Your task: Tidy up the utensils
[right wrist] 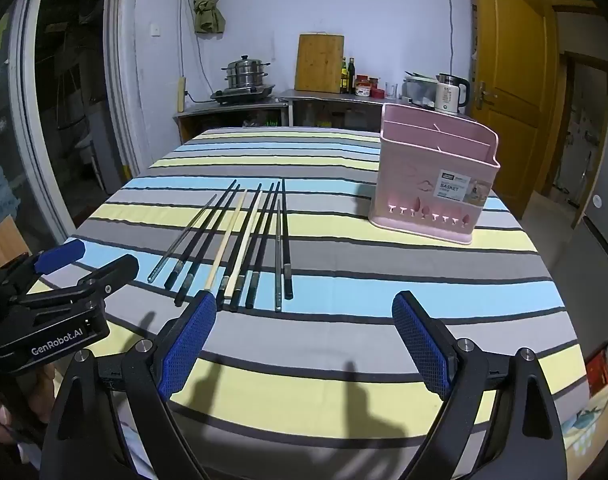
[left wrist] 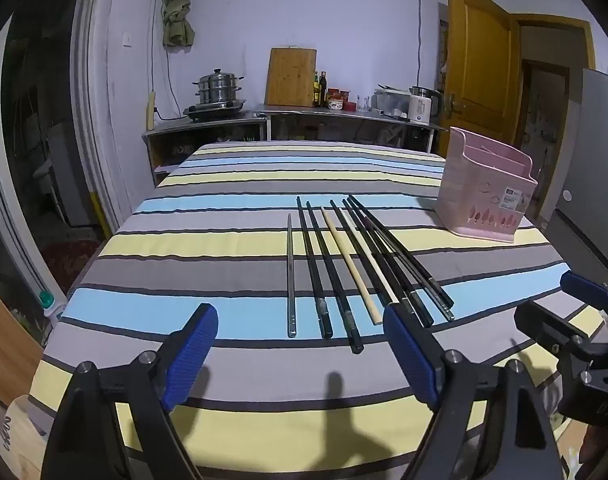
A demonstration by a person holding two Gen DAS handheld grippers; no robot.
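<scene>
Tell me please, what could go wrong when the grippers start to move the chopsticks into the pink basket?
1. The chopsticks lie flat and packed close on the striped tablecloth, so an open right gripper may catch two or push neighbours aside.
2. The pink basket looks light; a chopstick hitting its rim might tip it.

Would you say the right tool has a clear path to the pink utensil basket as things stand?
Probably yes: the right tool is open and empty, and only bare striped tablecloth lies between it and the pink utensil basket; the chopsticks lie off to the left.
</scene>
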